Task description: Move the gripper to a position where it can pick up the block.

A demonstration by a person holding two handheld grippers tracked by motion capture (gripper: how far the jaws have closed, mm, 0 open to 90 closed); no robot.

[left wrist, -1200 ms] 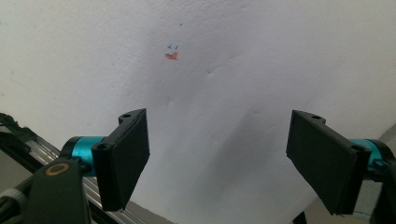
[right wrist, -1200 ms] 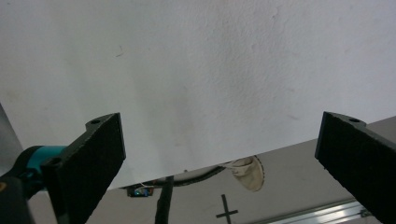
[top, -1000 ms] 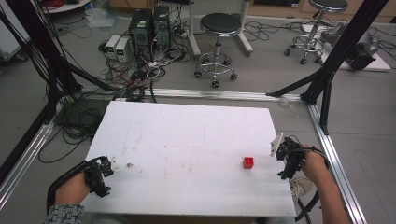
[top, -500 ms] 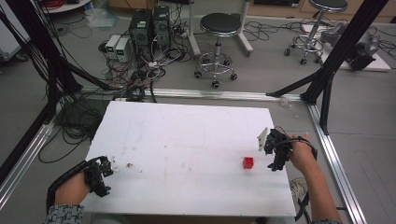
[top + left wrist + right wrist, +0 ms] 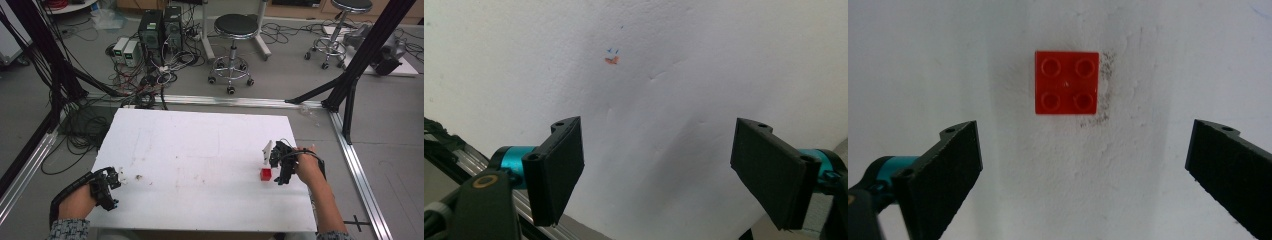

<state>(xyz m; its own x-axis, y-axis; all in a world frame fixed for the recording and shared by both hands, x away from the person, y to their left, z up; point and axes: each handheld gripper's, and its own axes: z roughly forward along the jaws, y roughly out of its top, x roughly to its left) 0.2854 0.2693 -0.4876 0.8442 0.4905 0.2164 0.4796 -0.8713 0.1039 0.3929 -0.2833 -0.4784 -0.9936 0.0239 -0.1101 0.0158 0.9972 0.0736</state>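
Note:
A small red brick (image 5: pixel 266 174) with studs on top lies on the white table (image 5: pixel 200 150) toward its right side. In the right gripper view the red brick (image 5: pixel 1066 82) sits just ahead of the jaws, studs up. My right gripper (image 5: pixel 276 165) hovers right beside and slightly above it, open, its jaws spread wide with nothing between them (image 5: pixel 1083 170). My left gripper (image 5: pixel 111 184) rests at the table's front left corner, also open and empty (image 5: pixel 659 170), looking down at bare white surface.
A small orange and blue mark (image 5: pixel 612 57) dots the table ahead of the left gripper. A tiny scrap (image 5: pixel 138 177) lies near the left gripper. Aluminium frame rails (image 5: pixel 360 165) border the table. A stool (image 5: pixel 235 30), computers and cables stand beyond on the floor.
My right gripper has moved left from the table's right edge to just beside the red brick. The left gripper and the brick have stayed put.

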